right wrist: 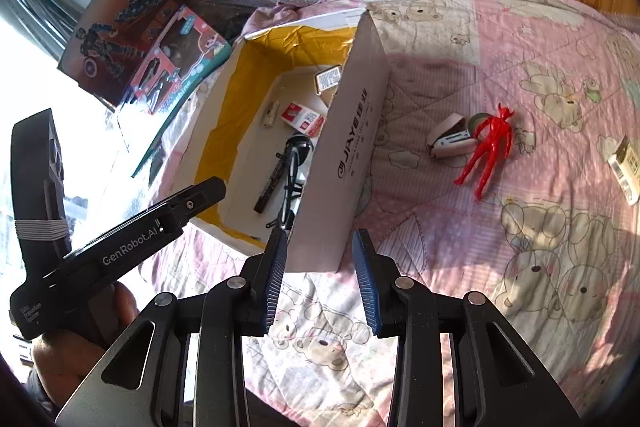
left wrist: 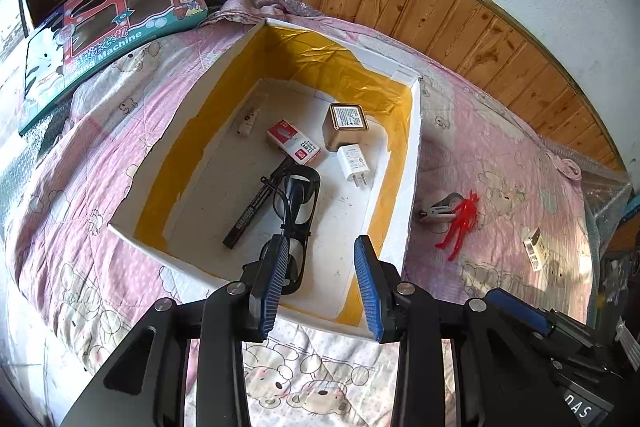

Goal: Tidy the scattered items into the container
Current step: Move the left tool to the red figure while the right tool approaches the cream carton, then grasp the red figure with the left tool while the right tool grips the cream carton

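Inside the open box [left wrist: 412, 163] on the bed [left wrist: 100, 187], you already have a good share of the clutter put away: the black glasses [left wrist: 298, 211], a dark pen [left wrist: 256, 211], a red-and-white packet [left wrist: 294, 146], a white charger plug [left wrist: 354, 163], a gold-coloured square box [left wrist: 346, 127] and a small pale item [left wrist: 248, 121] all lie on its floor. Your left hand-held gripper [left wrist: 322, 279] hovers over the near edge of the box with its jaws spread and nothing between them. Your right hand-held gripper [right wrist: 320, 277] is likewise spread and empty, hanging just off the near corner of the box's right wall. What is left sits on the pink quilt to the right of the box: a stapler [right wrist: 450, 143] touching a red toy figure [right wrist: 486, 151], with a roll of tape [right wrist: 480, 119] partly hidden behind them, and a small labelled box [right wrist: 624, 167] well apart, farther right. So by the look of it you are more than halfway through, and the stapler and figure are the nearest pieces for your right side to fetch.
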`<state>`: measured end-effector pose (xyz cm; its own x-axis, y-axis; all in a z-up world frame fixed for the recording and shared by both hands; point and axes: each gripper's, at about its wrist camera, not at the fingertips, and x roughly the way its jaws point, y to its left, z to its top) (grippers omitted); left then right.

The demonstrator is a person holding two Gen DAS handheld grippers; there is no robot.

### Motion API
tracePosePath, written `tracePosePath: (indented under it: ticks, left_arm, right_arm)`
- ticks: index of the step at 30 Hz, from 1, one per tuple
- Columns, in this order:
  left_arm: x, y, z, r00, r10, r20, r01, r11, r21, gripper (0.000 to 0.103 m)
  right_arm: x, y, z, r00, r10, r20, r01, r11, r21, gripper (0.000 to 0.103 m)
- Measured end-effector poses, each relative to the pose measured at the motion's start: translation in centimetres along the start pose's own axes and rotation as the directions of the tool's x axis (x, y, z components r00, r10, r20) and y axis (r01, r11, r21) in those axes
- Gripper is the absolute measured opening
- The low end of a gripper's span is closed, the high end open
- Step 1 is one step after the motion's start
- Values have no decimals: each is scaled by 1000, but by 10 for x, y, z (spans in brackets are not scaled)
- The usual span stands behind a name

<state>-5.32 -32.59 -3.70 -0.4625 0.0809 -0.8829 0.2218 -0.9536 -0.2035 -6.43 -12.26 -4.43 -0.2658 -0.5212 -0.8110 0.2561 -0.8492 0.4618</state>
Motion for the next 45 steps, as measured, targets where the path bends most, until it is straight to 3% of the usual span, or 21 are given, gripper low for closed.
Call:
tracePosePath:
  ticks: [11, 22, 29, 33, 38, 42, 45]
  left_arm:
    - [5, -52, -21, 997, -57, -43, 63, 986, 156, 36]
    - [29, -111, -27, 988, -101, -119, 132, 948, 291, 37]
    - [64, -148, -26, 978, -111, -178, 169, 919, 357, 43]
    - [88, -167, -21, 971, -122, -206, 190, 917, 351, 48]
    - [121, -193, -18, 966, -121, -231, 202, 906, 373, 54]
    - [151, -204, -18, 966, -83, -243, 176, 904, 390, 55]
    - [171, -205, -17, 967, -63, -245, 156, 912, 380, 55]
  right_arm:
    - [-25, -85, -36, 997, -66, 45, 54, 974, 222, 39]
    - [-47, -140, -51, 988, -126, 93, 84, 929, 360, 39]
    - [-62, -190, -45, 972, -205, 117, 133, 885, 445, 39]
    - [-72, -210, -29, 959, -260, 110, 200, 901, 386, 39]
    - [-78, -235, -4, 923, -370, 104, 347, 919, 185, 46]
    - [-65, -259, 13, 889, -449, 92, 452, 892, -13, 49]
    - [-46, -274, 20, 862, -501, 78, 507, 843, -178, 50]
